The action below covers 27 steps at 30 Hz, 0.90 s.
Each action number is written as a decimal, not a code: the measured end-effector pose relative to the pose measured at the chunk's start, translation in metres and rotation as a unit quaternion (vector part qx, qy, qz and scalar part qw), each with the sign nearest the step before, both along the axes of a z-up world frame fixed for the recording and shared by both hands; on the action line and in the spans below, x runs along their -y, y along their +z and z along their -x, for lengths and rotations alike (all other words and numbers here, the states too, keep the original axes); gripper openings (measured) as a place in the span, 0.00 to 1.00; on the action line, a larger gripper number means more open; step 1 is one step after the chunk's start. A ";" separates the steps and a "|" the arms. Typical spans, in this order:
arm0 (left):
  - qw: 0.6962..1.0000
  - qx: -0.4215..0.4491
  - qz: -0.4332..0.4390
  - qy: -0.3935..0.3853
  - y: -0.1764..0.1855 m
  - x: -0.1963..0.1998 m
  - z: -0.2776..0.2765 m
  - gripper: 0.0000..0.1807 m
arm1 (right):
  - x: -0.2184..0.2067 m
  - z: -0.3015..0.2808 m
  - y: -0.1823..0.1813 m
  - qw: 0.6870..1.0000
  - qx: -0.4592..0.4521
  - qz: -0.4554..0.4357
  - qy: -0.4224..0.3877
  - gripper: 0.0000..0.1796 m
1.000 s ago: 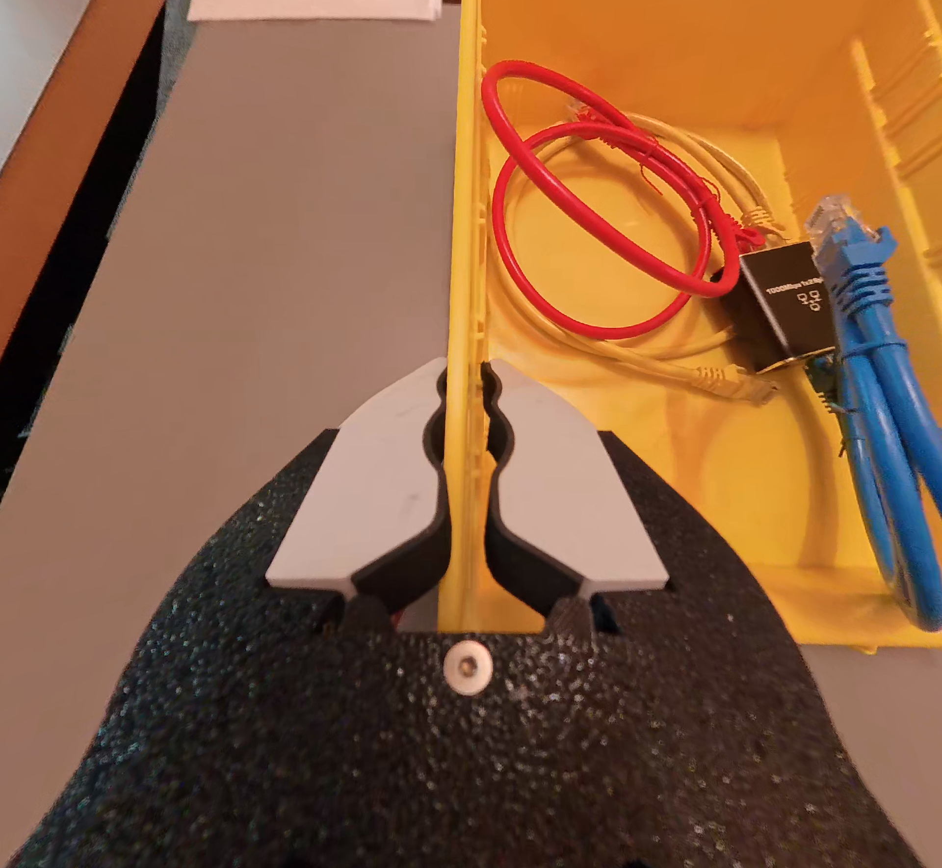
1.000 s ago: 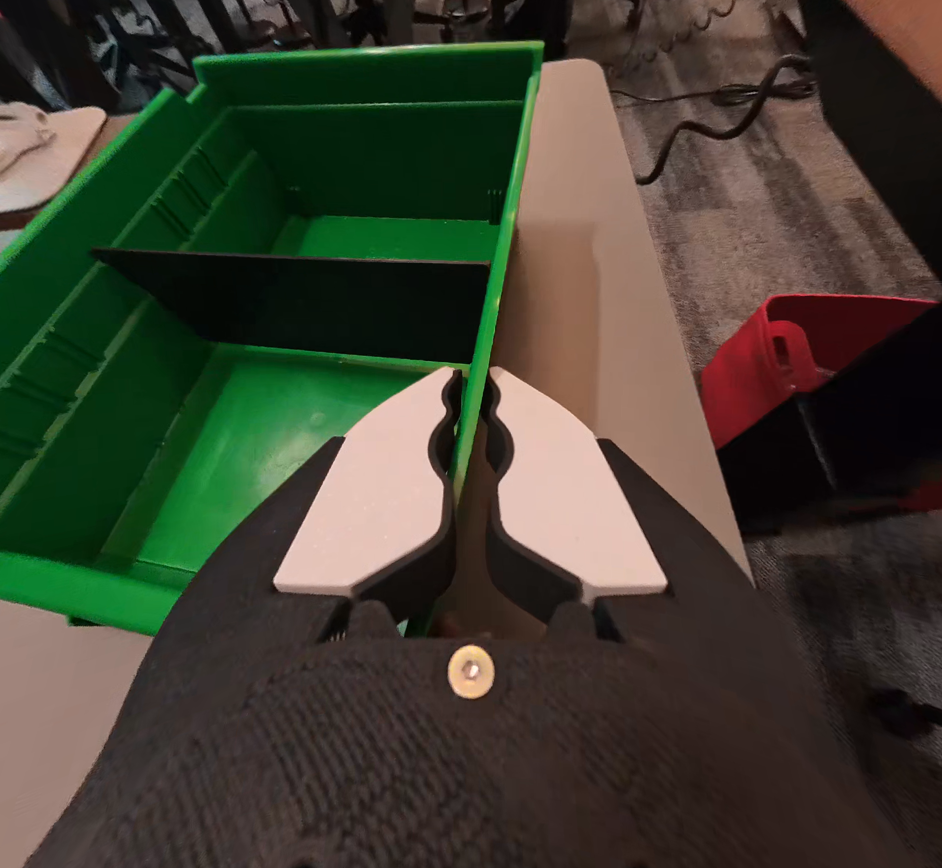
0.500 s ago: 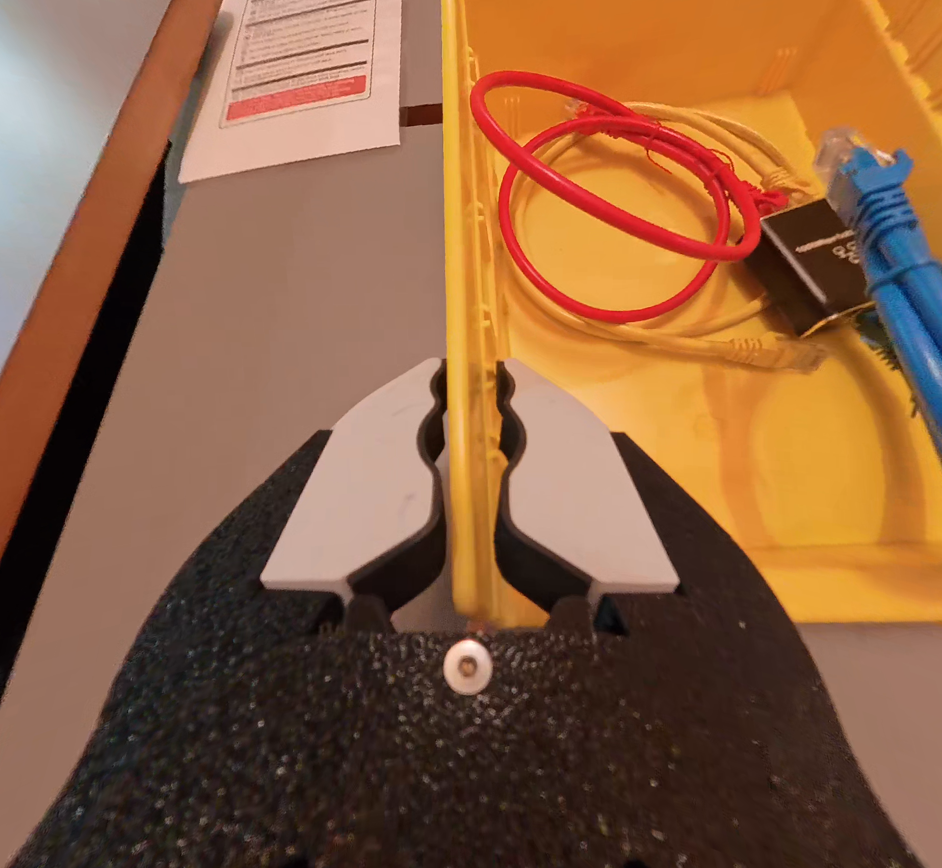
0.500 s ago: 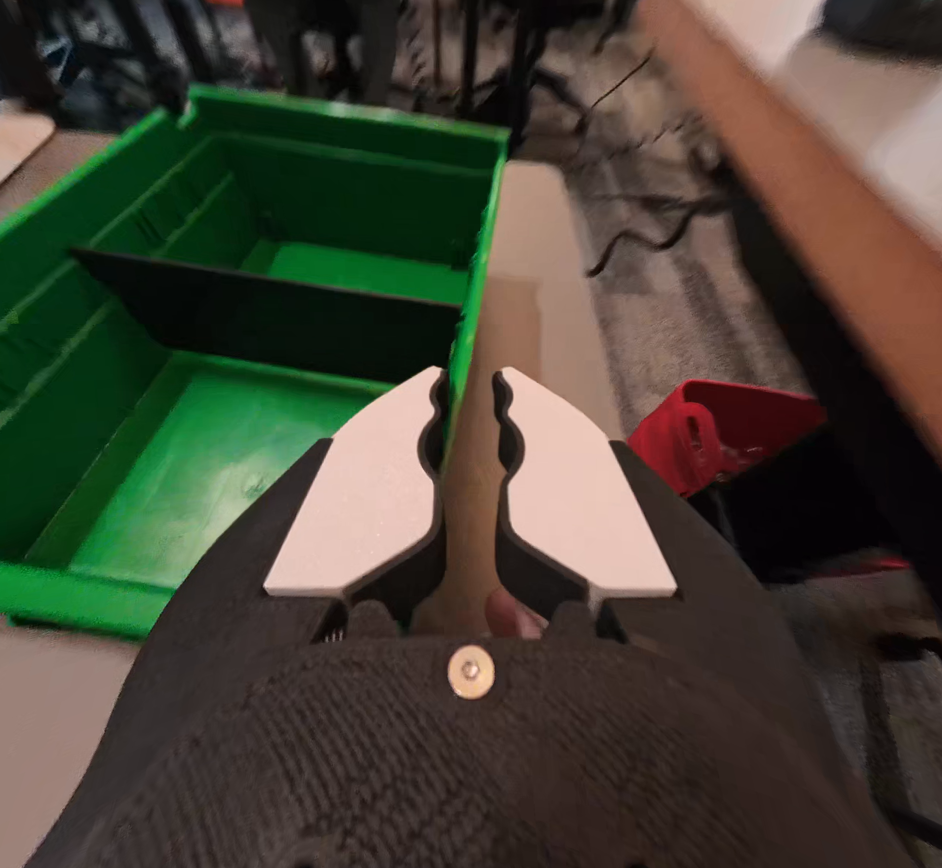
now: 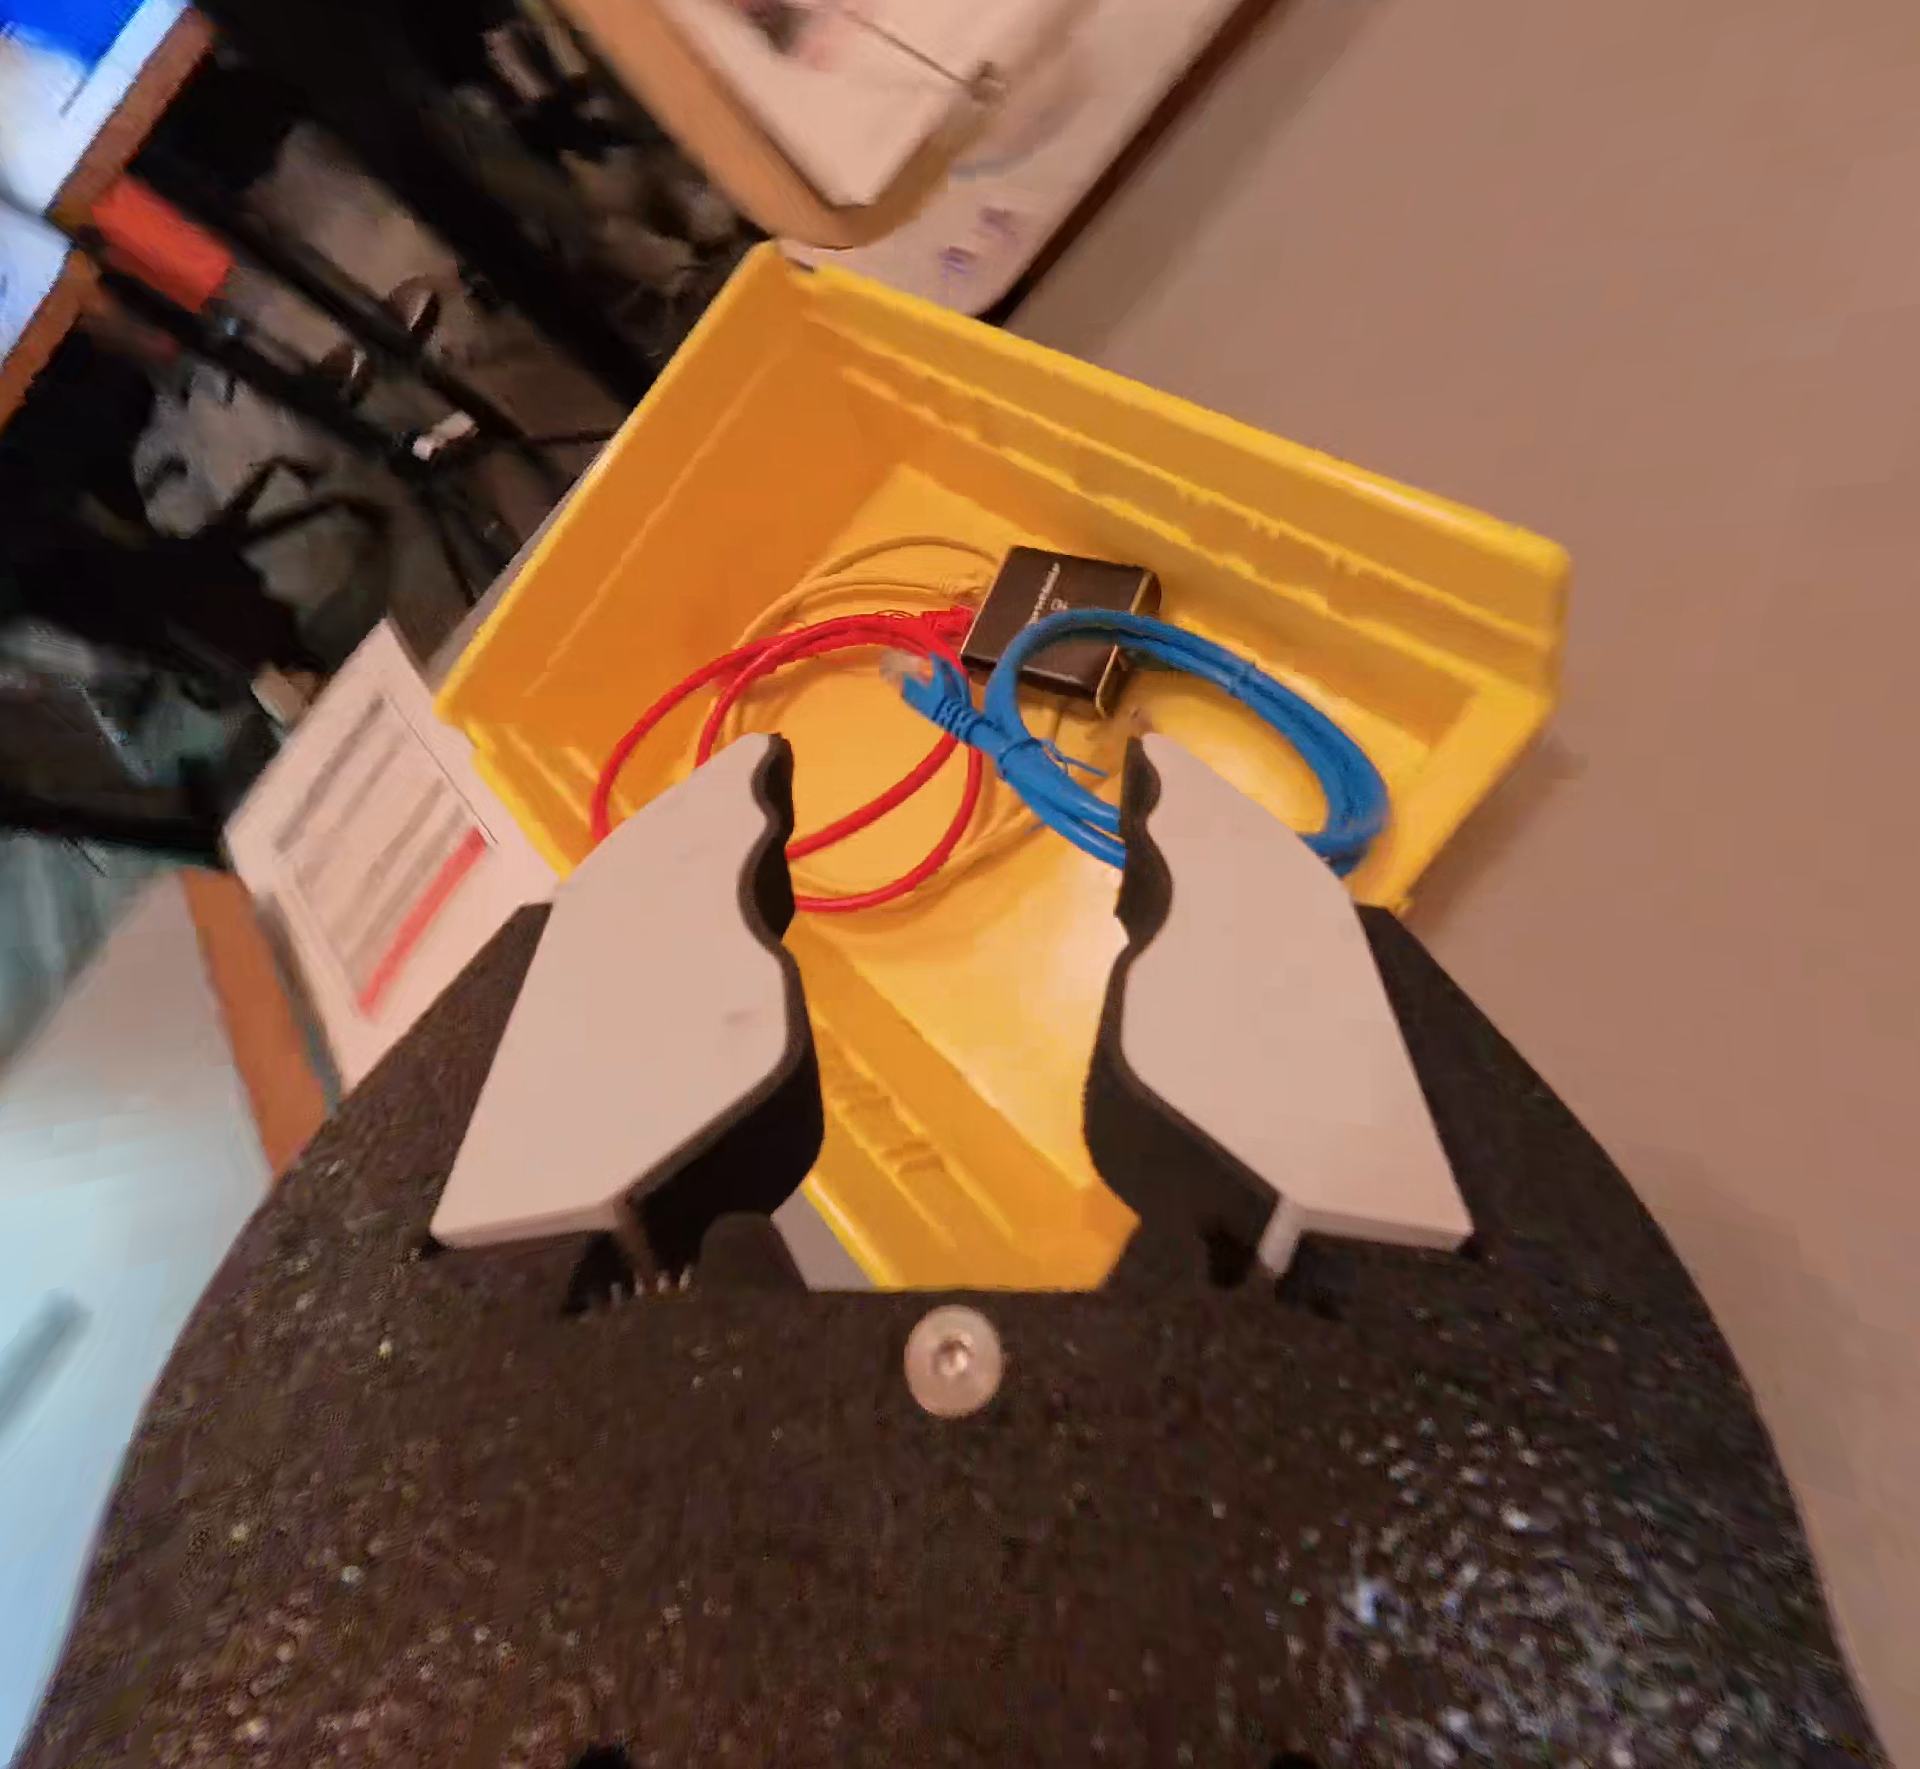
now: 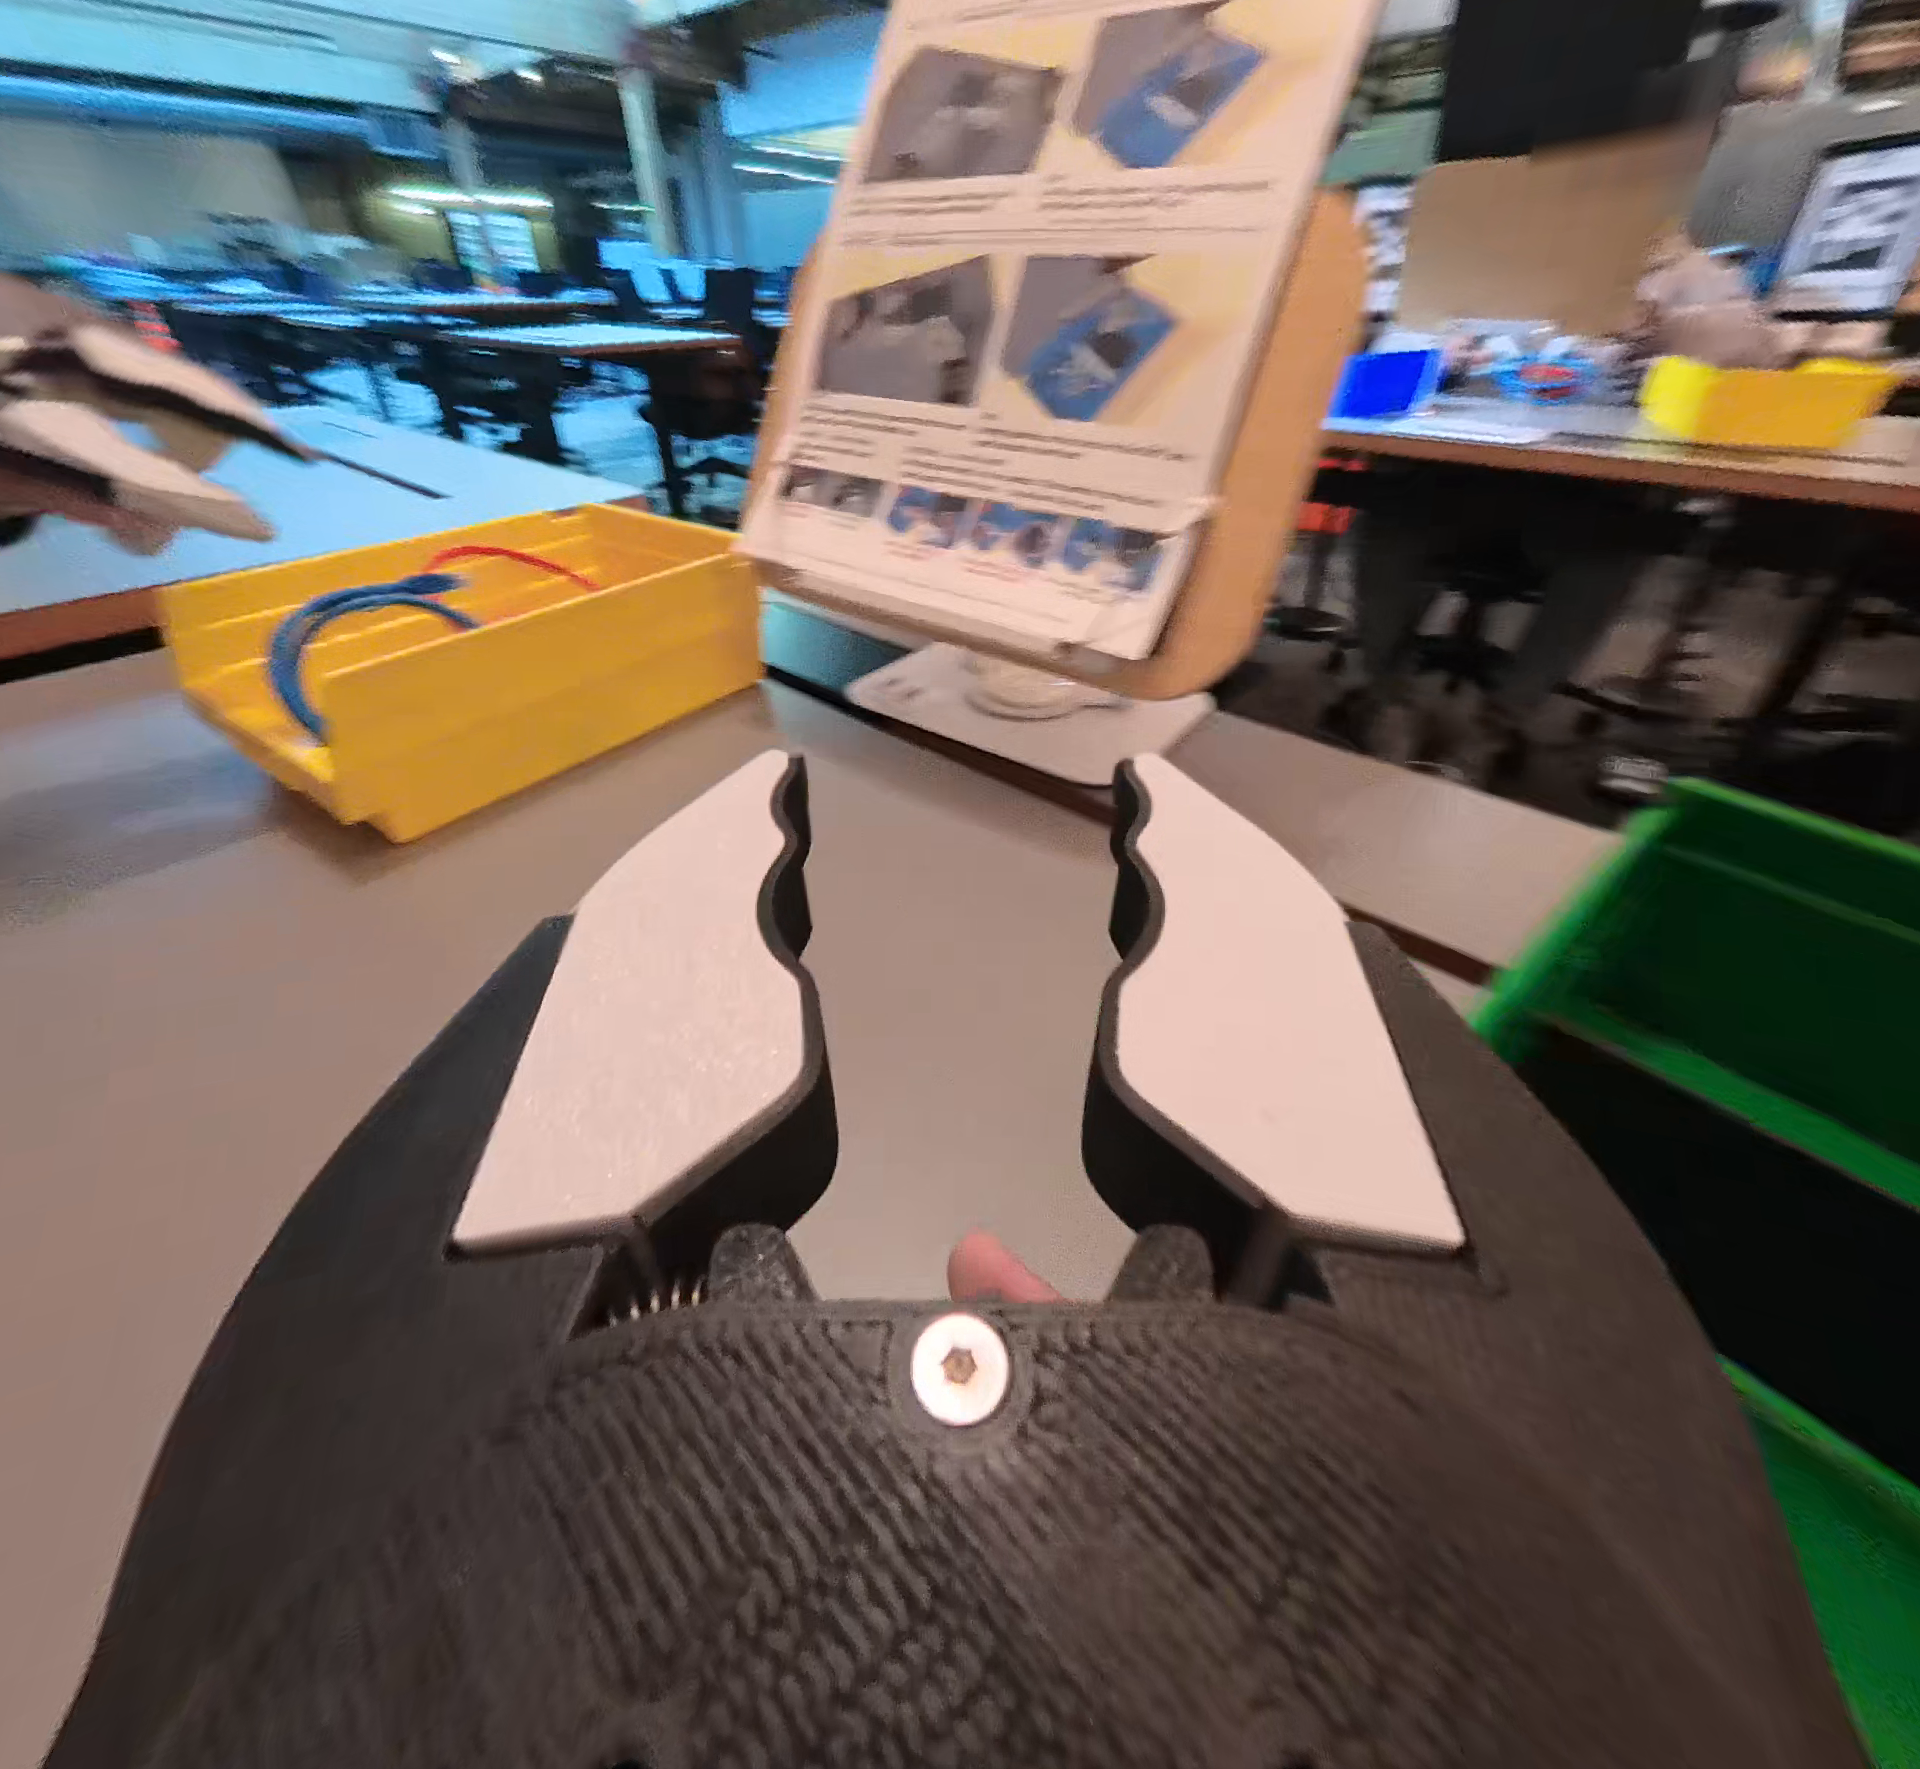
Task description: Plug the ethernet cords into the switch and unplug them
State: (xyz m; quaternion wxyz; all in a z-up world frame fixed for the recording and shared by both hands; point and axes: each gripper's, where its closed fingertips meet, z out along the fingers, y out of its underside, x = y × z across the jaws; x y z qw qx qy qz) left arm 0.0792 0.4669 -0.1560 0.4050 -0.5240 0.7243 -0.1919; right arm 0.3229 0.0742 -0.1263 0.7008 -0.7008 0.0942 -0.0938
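— So where do we stand on the cords?

— Honestly, at the very start. My left gripper (image 5: 951,763) hangs above the yellow bin (image 5: 1195,472) with its jaws spread wide and nothing between them. My right gripper (image 6: 956,784) is the same, wide apart and empty, out over the bare grey table (image 6: 260,992) and pointing toward a propped-up instruction board (image 6: 1039,265).

— And the switch?

— Lying in the yellow bin, a small black box (image 5: 1060,623) near the far wall. A loop of the blue cord (image 5: 1247,701) is draped over it, and that cord's free plug lies loose just beside the box. The red cord (image 5: 790,784) is coiled next to it, its plug close to the switch; the blur stops me telling whether it is seated in a port. A pale cord (image 5: 883,566) lies underneath, mostly hidden.

— So nothing is plugged in?

— I can't confirm any connection. My judgement is that all the plugging and unplugging remains.

— Anything else around?

— A green bin (image 6: 1714,940) sits off to my right, well apart from the yellow one, and a printed sheet (image 5: 364,846) lies beside the yellow bin
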 end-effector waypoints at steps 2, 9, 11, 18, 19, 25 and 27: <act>0.994 -0.057 -0.075 -0.058 -0.001 -0.001 -0.011 0.36 | -0.026 0.018 -0.021 0.999 -0.018 0.003 0.042 0.34; 0.926 -0.183 -0.255 -0.212 -0.012 -0.032 -0.067 0.35 | -0.057 0.053 -0.062 0.991 0.029 0.074 0.111 0.34; 0.905 -0.213 -0.262 -0.258 -0.033 -0.037 -0.079 0.34 | -0.056 0.052 -0.075 0.988 0.014 0.099 0.121 0.36; 0.850 -0.284 -0.293 -0.334 -0.092 -0.058 -0.111 0.28 | -0.047 0.041 -0.091 0.987 -0.030 0.106 0.119 0.37; 0.845 -0.301 -0.282 -0.341 -0.100 -0.058 -0.112 0.27 | -0.047 0.042 -0.092 0.987 -0.037 0.103 0.121 0.37; 0.801 -0.373 -0.266 -0.385 -0.141 -0.065 -0.109 0.23 | -0.047 0.044 -0.104 0.983 -0.050 0.120 0.128 0.37; 0.798 -0.381 -0.252 -0.394 -0.147 -0.064 -0.107 0.21 | -0.048 0.045 -0.107 0.983 -0.045 0.126 0.128 0.37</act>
